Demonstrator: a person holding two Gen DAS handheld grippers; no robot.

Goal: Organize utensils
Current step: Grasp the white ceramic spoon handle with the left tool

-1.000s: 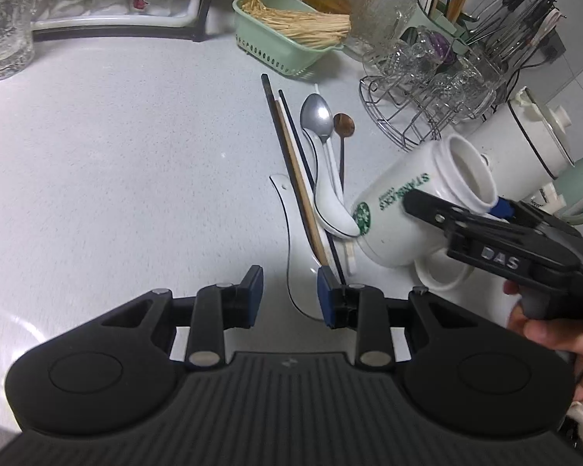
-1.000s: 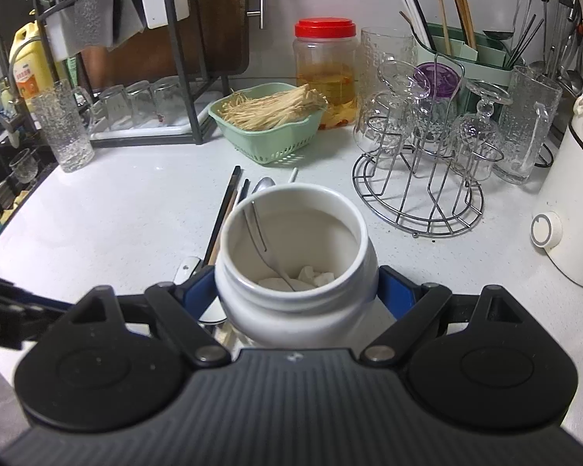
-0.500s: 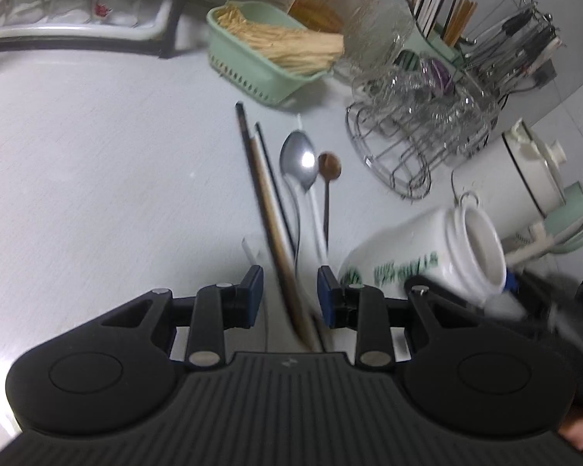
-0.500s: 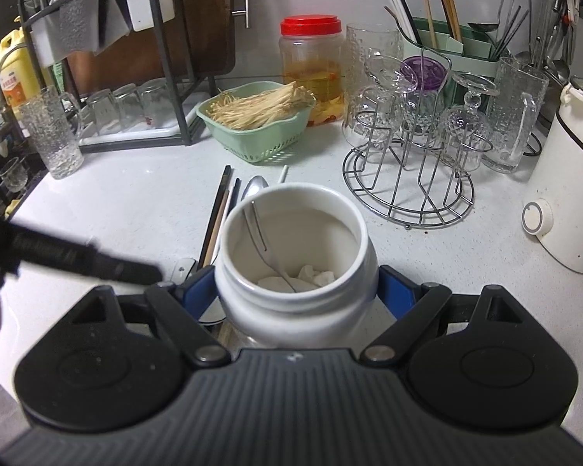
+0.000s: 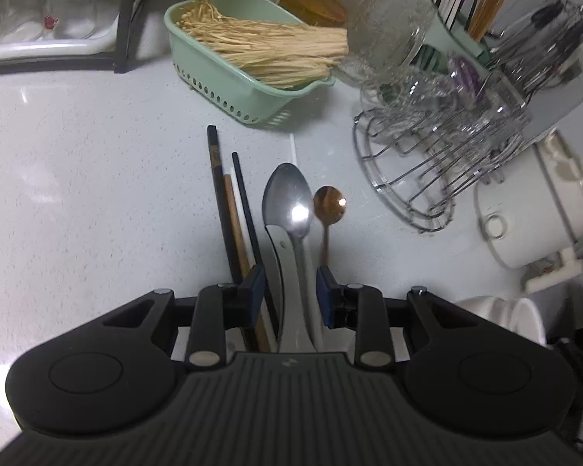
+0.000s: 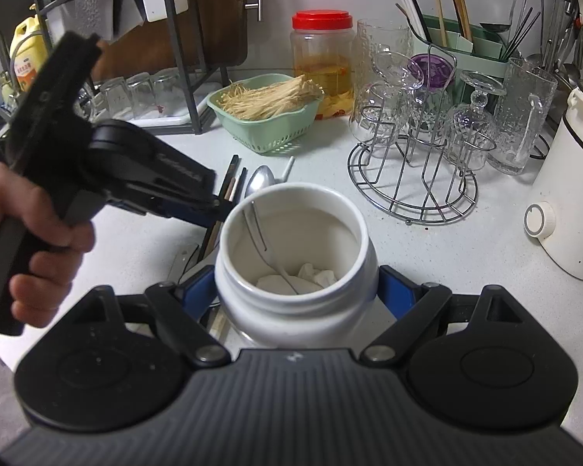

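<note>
Straddling the spoon handles (image 5: 299, 268) now, half-open left tongs (image 5: 290, 295); right tongs (image 6: 297, 289) still clamping mug (image 6: 295, 272).

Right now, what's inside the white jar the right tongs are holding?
Inside the white jar a thin metal utensil handle leans against the wall over crumpled white paper at the bottom. The paper covers the utensil's lower end and the jar floor.

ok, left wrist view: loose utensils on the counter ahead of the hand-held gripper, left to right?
Long black chopstick → brown wooden chopstick → thin black chopstick → large silver metal spoon → small copper-coloured spoon.
</note>
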